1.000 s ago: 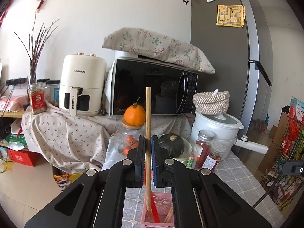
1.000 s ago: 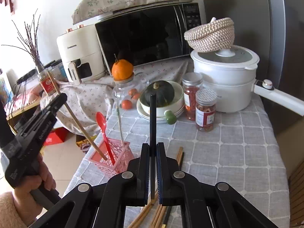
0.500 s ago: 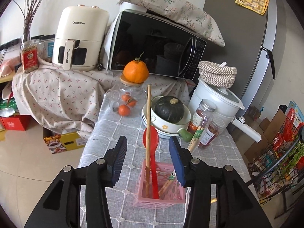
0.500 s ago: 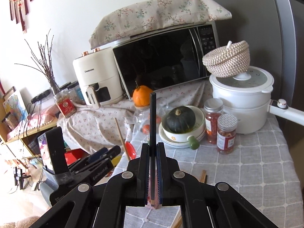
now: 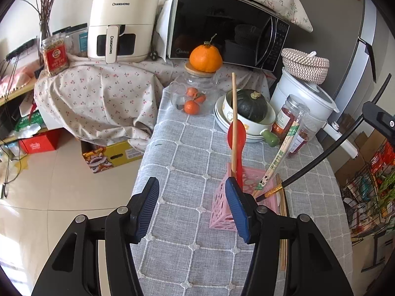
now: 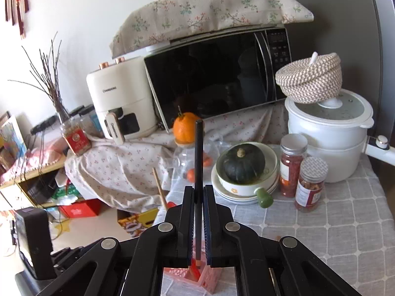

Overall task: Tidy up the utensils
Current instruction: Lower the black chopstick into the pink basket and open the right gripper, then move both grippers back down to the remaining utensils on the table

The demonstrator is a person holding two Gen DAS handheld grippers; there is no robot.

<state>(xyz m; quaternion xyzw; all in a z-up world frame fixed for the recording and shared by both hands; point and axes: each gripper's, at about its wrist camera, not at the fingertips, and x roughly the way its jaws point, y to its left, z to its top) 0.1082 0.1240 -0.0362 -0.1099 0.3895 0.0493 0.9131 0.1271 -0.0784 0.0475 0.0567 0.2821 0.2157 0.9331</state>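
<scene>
A pink plastic basket (image 5: 223,204) stands on the grey checked tablecloth. In it stand a wooden chopstick (image 5: 234,113), a red spoon (image 5: 237,135) and wrapped chopsticks (image 5: 281,153). My left gripper (image 5: 192,204) is open and empty, just in front of the basket. My right gripper (image 6: 198,192) is shut on a black chopstick (image 6: 198,148). In the left wrist view the black chopstick (image 5: 321,157) slants down with its gold-banded tip at the basket's rim. The basket (image 6: 209,276) shows below the right jaws. Loose chopsticks (image 5: 282,212) lie right of the basket.
Behind the basket stand a bowl with a green squash (image 5: 249,108), two spice jars (image 6: 292,162), a glass jar topped by an orange (image 5: 206,59), a white pot (image 6: 328,128), a microwave (image 5: 222,24) and an air fryer (image 5: 121,22). The table's left edge drops to the floor.
My left gripper opened, let go of the wooden chopstick in the basket and pulled back. My right gripper brought the black chopstick over the basket and lowered its tip to the rim.
</scene>
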